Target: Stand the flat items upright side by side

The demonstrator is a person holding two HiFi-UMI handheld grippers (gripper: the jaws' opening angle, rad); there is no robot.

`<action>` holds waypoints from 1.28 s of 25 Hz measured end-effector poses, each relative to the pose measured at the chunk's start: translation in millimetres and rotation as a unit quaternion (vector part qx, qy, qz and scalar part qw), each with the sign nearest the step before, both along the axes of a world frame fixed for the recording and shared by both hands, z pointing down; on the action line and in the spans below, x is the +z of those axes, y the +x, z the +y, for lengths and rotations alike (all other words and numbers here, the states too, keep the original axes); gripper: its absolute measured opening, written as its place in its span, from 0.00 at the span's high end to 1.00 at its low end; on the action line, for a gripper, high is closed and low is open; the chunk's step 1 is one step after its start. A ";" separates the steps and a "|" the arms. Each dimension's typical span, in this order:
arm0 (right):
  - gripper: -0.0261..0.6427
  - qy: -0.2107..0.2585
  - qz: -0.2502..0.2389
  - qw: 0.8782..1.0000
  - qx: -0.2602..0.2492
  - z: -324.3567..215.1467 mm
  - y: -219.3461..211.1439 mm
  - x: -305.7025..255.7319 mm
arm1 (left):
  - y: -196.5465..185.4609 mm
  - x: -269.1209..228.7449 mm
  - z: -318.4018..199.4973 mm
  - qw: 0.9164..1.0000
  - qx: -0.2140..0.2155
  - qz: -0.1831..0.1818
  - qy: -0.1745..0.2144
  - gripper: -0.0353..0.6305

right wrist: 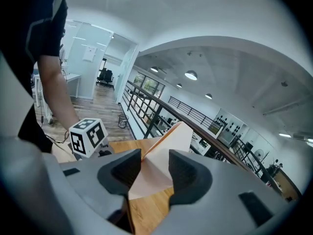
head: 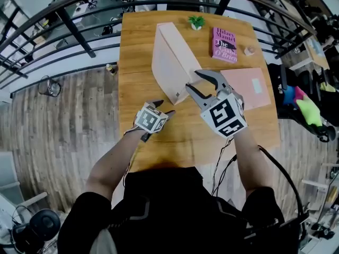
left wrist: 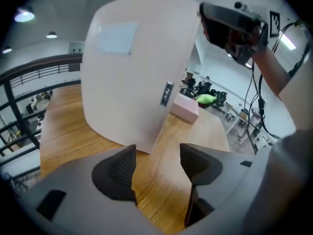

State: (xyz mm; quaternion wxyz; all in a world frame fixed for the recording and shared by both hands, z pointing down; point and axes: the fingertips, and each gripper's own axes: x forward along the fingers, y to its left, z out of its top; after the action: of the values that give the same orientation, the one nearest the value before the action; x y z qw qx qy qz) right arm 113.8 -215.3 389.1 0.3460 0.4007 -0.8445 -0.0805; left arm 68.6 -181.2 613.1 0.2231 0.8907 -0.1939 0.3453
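Observation:
A large pale pink flat box (head: 169, 62) stands tilted on its edge in the middle of the wooden table (head: 137, 41). My right gripper (head: 193, 80) is shut on its near upper corner, and in the right gripper view the box (right wrist: 172, 137) runs in between the jaws of that gripper (right wrist: 155, 160). My left gripper (head: 161, 108) hovers open just left of the box's near bottom corner, apart from it. Seen from the left gripper (left wrist: 157, 153), only bare wood lies between the jaws, with the box (left wrist: 132, 82) behind. A second pink flat box (head: 249, 86) lies flat at the right. A magenta book (head: 224, 44) lies flat farther back.
A small potted plant (head: 196, 21) and a small pale object (head: 249, 50) sit near the table's far edge. A black railing (head: 79, 9) runs behind the table. Bags and bright clutter (head: 304, 107) stand on the floor to the right.

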 end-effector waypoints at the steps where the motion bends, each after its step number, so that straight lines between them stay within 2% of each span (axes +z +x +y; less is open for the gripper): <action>1: 0.68 0.001 0.000 1.000 -0.001 1.6 -2.4 0.2 | -7.0 -11.8 -1.8 1.000 -0.019 0.015 0.007 0.50; 4: 0.68 0.004 0.000 1.000 -0.005 5.0 -8.0 1.8 | -28.9 -51.2 -7.2 0.995 -0.068 0.061 0.039 0.50; 8: 0.67 0.008 0.000 1.000 0.000 5.2 -10.8 2.3 | -56.1 -103.7 -5.2 0.985 -0.091 0.119 0.080 0.50; 13: 0.62 0.012 -0.035 0.999 0.009 4.4 -8.3 1.6 | -91.7 -150.7 -6.6 0.971 -0.141 0.151 0.119 0.50; 18: 0.50 0.035 -0.103 0.993 0.048 5.9 3.9 -6.5 | -125.3 -185.9 -7.3 0.955 -0.187 0.171 0.153 0.50; 20: 0.47 0.029 -0.135 0.988 0.071 6.3 8.2 -0.8 | -139.6 -195.9 -6.5 0.949 -0.206 0.176 0.161 0.50; 26: 0.37 -0.043 -0.211 0.967 0.139 2.5 9.2 48.8 | -177.6 -216.9 2.8 0.935 -0.250 0.178 0.176 0.50; 30: 0.37 -0.078 -0.252 0.947 0.182 -2.5 11.1 75.2 | -199.3 -230.1 12.1 0.929 -0.264 0.173 0.194 0.50; 32: 0.37 -0.096 -0.260 0.942 0.190 -4.2 7.6 87.3 | -209.6 -233.7 15.3 0.927 -0.268 0.167 0.201 0.50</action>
State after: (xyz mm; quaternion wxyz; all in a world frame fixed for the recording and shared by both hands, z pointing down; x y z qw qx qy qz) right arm 121.4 -219.4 476.3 0.1597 0.5254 -0.8171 0.1754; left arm -141.1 -165.9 379.4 0.1528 0.8764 -0.4508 0.0725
